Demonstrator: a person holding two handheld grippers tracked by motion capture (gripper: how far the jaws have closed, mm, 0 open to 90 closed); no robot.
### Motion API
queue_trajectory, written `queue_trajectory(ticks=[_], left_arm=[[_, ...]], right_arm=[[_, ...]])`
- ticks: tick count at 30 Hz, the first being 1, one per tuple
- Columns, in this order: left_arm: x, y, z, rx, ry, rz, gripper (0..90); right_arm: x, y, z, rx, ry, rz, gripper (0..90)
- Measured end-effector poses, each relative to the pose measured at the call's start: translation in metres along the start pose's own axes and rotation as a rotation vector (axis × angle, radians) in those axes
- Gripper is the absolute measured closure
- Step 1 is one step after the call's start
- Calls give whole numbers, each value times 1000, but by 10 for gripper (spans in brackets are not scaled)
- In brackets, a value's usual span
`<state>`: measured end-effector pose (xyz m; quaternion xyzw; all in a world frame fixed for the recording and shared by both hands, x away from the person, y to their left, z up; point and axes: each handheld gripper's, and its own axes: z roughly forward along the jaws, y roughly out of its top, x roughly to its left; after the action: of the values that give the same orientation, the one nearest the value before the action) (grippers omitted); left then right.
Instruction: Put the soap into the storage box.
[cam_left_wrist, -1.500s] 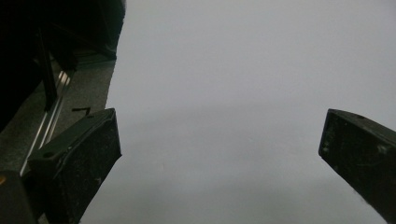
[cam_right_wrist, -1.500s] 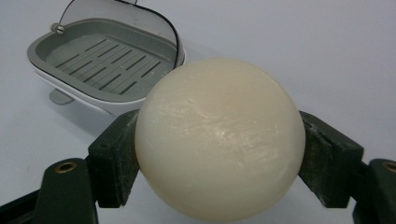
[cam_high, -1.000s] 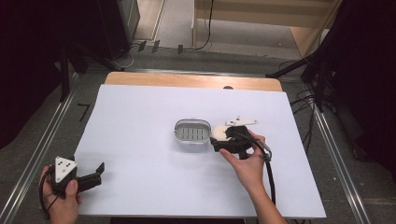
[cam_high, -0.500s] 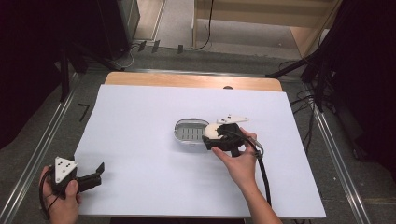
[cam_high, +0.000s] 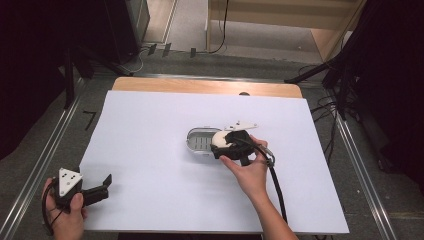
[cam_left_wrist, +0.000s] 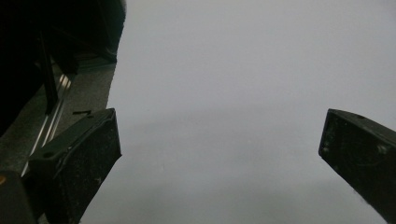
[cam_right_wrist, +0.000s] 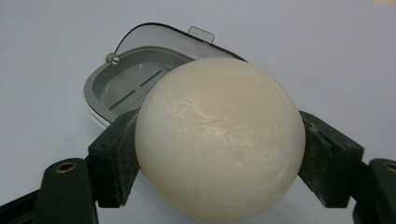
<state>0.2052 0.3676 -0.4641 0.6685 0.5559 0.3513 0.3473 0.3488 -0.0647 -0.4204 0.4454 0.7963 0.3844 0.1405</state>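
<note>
A cream oval soap bar is clamped between the two black jaws of my right gripper. It hangs at the right end of a grey oval soap dish with slots in its floor, which lies in the middle of the white table. In the right gripper view the grey dish lies just behind the soap. My left gripper rests at the table's front left corner, jaws wide apart with nothing between them. Its black pads frame bare white table in the left gripper view.
A wooden strip runs along the table's far edge. Metal rails flank the table on both sides, and cables lie on the floor to the right. A black cable trails from my right gripper along the forearm.
My right gripper has carried the soap leftward, from beside the dish to over its right end. The left gripper has stayed where it was.
</note>
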Motion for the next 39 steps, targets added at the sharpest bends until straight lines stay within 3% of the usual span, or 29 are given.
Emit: queue_trajectory(ticks=[26, 39], left_arm=[[0, 0, 0, 4, 0, 4, 0], [0, 0, 0, 3, -1, 7, 0]], right_arm=[[18, 18, 26, 12, 19, -1, 242], [16, 19, 39, 36, 10, 39, 241]])
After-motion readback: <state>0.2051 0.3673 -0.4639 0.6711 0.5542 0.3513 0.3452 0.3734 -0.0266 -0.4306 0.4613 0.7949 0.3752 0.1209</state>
